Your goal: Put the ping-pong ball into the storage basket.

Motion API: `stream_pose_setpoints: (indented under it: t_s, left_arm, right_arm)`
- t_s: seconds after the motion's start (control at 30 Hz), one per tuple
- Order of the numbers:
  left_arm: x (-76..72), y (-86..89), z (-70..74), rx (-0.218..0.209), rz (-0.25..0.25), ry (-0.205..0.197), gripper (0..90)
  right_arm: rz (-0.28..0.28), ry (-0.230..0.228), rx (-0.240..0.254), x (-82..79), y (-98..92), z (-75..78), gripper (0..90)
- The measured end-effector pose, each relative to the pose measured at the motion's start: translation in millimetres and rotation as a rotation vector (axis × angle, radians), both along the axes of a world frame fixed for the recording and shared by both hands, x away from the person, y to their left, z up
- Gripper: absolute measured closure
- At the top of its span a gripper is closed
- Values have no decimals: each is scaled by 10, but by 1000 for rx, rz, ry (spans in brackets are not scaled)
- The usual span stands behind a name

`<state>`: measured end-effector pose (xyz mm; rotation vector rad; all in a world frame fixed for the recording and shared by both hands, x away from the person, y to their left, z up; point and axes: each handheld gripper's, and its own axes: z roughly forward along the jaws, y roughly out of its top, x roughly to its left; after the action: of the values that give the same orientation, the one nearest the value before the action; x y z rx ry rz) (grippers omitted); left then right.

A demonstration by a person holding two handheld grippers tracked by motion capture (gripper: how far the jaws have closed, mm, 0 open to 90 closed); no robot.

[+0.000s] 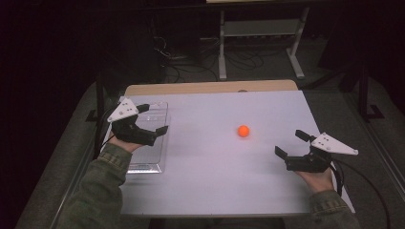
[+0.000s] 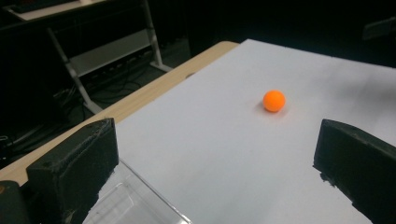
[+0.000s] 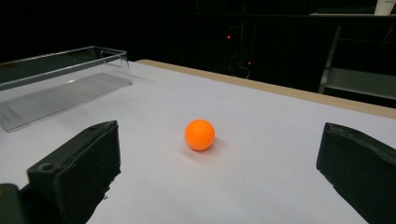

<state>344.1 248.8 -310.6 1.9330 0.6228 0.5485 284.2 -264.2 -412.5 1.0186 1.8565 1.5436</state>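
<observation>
ball: orange ball (image 1: 243, 130), small, sitting alone on the white tabletop (image 1: 215, 181), nothing touching it; in the right gripper view it lies between the two black jaws but farther out on the table
left gripper: left gripper (image 1: 155, 118) jaws spread wide, gripping nothing, well to the left of the ball, hovering over the clear tray
right gripper: right gripper (image 1: 291, 143) jaws also spread wide, nothing held, to the right of the ball and nearer the person, closer to the ball than the left one
tray: clear plastic tray (image 1: 154, 157), rectangular, well left of the ball at the table's left edge, looks empty
hands: green sleeves behind each gripper, on the person's side of the ball
</observation>
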Motion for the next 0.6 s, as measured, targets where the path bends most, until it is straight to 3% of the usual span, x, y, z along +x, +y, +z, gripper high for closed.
stream_pose_setpoints:
  t_s: [0.6]
  left_arm:
    - [190,-351,92,19,-73,-8,0]
  right_arm:
    - [19,14,-5,-7,7,-10,0]
